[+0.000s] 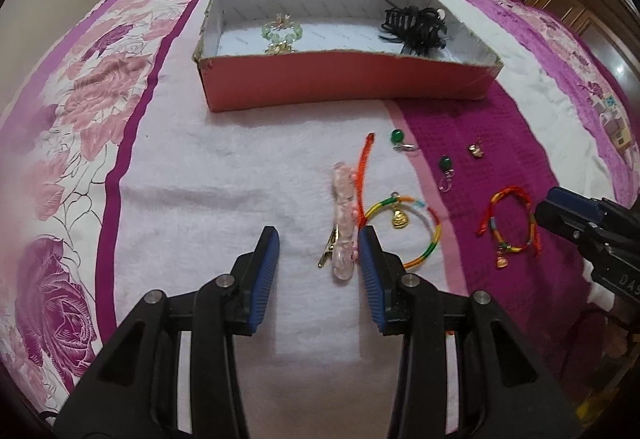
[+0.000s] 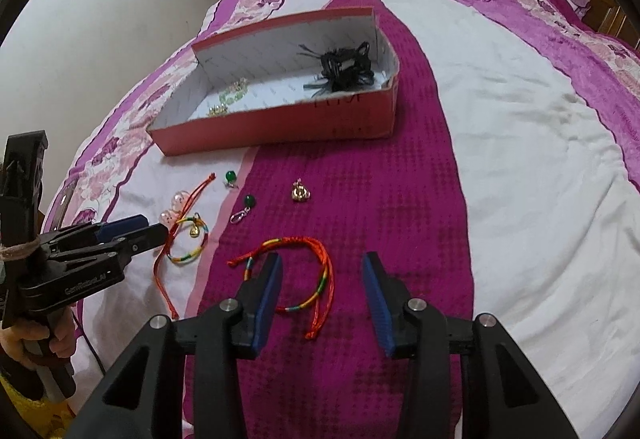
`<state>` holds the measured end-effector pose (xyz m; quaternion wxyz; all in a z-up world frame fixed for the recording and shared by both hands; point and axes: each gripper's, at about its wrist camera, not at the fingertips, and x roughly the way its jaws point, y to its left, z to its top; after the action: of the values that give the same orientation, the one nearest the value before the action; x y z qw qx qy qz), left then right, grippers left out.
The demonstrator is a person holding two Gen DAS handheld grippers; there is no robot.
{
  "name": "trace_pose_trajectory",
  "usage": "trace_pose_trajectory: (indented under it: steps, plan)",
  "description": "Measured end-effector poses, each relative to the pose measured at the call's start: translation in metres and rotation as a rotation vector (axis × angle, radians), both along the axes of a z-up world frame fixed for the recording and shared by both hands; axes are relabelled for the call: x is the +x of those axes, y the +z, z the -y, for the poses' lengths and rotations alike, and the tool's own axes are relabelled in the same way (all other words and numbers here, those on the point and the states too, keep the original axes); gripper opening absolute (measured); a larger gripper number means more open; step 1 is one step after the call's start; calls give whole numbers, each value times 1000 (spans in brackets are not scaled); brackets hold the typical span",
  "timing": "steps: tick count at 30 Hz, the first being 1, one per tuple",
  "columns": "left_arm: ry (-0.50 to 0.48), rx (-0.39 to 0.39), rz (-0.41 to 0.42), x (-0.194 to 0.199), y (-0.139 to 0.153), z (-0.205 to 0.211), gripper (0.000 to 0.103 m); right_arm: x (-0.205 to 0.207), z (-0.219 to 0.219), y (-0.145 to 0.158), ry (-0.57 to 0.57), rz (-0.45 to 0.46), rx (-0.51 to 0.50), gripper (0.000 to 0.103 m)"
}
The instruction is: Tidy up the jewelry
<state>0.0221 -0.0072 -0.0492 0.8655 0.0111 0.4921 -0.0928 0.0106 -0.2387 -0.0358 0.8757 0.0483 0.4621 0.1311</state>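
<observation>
Left gripper (image 1: 320, 239) tilted down, fingers apart, empty; right gripper (image 2: 322, 265) likewise, fingers apart, empty.

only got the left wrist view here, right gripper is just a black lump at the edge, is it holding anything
Observer: No. In the right wrist view the right gripper is open, with nothing pressed between its fingers.
Operator: what's under it
Observer: The red braided bracelet lies on the magenta stripe of the bedspread, partly between those fingers.
Operator: can you see who's holding my left gripper
Observer: Only a hand wrapped round its handle at the lower left of the right wrist view; the left gripper points toward the rainbow bangle.
</observation>
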Motion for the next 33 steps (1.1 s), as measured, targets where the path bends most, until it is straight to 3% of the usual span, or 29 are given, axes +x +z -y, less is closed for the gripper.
trace_pose_trajectory:
  steps: [11,14,16,20,24,31,33]
  plan:
    - [-18,17,23,4,-3,4,31,4,-6,-15,18,-42,3,45]
    - [-46,11,25,5,-3,7,11,5,-8,-18,28,-42,6,45]
    - [-60,9,32,4,-3,9,10,6,-9,-19,34,-43,11,45]
    - [-61,-2,38,2,-2,8,9,7,-10,-20,43,-44,21,31]
    - [-52,-19,54,-1,3,5,9,8,-9,-22,38,-45,23,11]
    - [-20,-41,91,-7,16,-4,8,2,-7,-15,45,-10,31,6]
    - [-14,-56,98,-7,19,-6,4,0,-8,-12,44,6,27,6]
